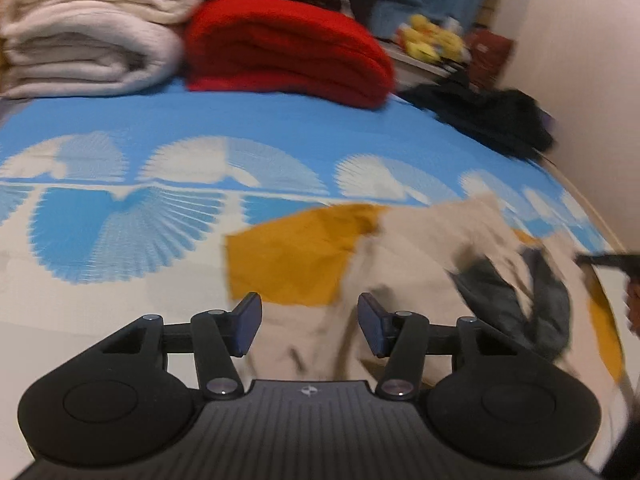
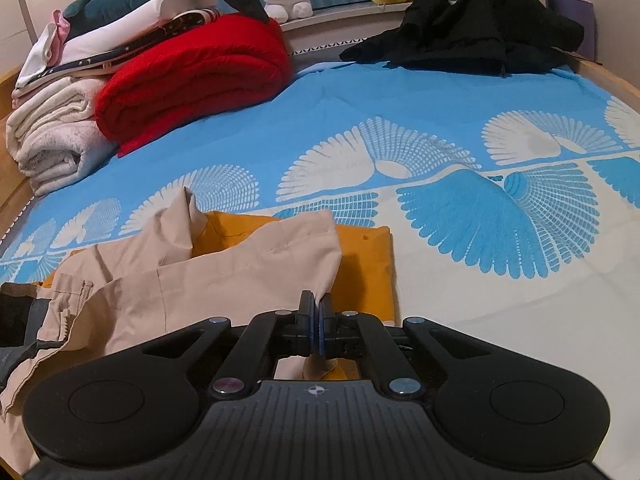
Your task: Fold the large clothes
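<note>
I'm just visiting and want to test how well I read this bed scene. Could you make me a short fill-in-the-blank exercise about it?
1. The right claw is shut on the edge of the ____ cotton trousers.
2. Under those trousers lies a flat ____ cloth.
3. The folded red blanket rests beside a stack of ____ towels.
4. The left claw stands ____, gripping nothing.

Missing words: beige; mustard-yellow; white; open

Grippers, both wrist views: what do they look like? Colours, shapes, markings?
Both look identical. The left gripper and right gripper are matte black plastic: a ribbed centre plate with a small round crosshair mark, two rounded lobes with circular recesses, and linkage bars on silver pins. Jaws are flat black blocks with dark blue pads. No cables or sleeves visible.
</note>
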Available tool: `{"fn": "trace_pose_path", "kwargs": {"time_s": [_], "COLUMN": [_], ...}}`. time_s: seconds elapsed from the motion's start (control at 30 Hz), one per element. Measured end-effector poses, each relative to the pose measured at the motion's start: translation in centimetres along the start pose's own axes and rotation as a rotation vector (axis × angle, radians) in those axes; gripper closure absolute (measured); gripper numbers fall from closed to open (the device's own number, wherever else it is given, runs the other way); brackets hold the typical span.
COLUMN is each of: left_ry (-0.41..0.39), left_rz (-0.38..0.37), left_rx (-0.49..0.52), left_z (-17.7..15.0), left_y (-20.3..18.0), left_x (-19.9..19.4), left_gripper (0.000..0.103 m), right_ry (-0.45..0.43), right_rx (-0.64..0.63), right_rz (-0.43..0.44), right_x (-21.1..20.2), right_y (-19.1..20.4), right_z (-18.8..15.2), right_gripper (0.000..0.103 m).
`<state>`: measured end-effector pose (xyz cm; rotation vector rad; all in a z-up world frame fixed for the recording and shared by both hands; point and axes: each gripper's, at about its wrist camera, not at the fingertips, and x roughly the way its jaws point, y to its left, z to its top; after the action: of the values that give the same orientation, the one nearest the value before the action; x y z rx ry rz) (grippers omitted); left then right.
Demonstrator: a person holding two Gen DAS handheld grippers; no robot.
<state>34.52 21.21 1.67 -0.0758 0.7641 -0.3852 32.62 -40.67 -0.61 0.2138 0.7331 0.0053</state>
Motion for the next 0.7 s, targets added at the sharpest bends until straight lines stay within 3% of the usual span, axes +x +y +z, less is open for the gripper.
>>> {"fn": "trace_pose_path", "kwargs": {"time_s": [0.1,0.2,0.27,0.3,0.4,0.43,0.5,0.6,0.7], "left_ry": [0.035,0.037,-0.012,-0.080,-0.237,-0.234,-0.107,0.056,0.038], "left_rz": [0.012,0.002,-0.043,-0.061,-0.004,0.052,0.122,0.199,0.205], "left_rx": [0.104,0.145,0.116,0.061,-0.253,-0.334,-0.333,-0.225,-0.245], "left_z": [-0.5,-0.6,0.0,0.6,1.8,1.7,1.2,0.5,0.6], "left_y": [-1.9,-2.7,-2.4,-1.8,2.2,3.3,3.6,2.1,2.6], "left_x": [1.5,2.9,2.9,2.2,1.3,1.9,4.5,7.9,7.8], "left_gripper": [0.047,0.102,0.103,0.103,0.103,0.103,0.103,0.103,0.103], "right_ry": [0.007,0.012,0.010,0.001,-0.122,-0.173,-0.216,-0.082,-0.030], "right_rx": [-0.002,-0.001,-0.005,-0.007,0.085,0.132,0.226,0.236,0.235], "right_rz": [-0.006,-0.010,-0.006,0.004,0.049,0.044,-0.011,-0.098,-0.148], "right_x": [0.2,0.4,0.3,0.2,-1.6,-2.1,-2.1,1.1,2.9], "right_y": [0.1,0.1,0.2,0.2,-0.6,-1.1,-2.3,-2.9,-2.9], "right_z": [-0.1,-0.1,-0.1,0.0,1.2,1.6,2.0,1.3,0.7], "right_gripper": [0.102,0.102,0.103,0.103,0.103,0.103,0.103,0.103,0.103]}}
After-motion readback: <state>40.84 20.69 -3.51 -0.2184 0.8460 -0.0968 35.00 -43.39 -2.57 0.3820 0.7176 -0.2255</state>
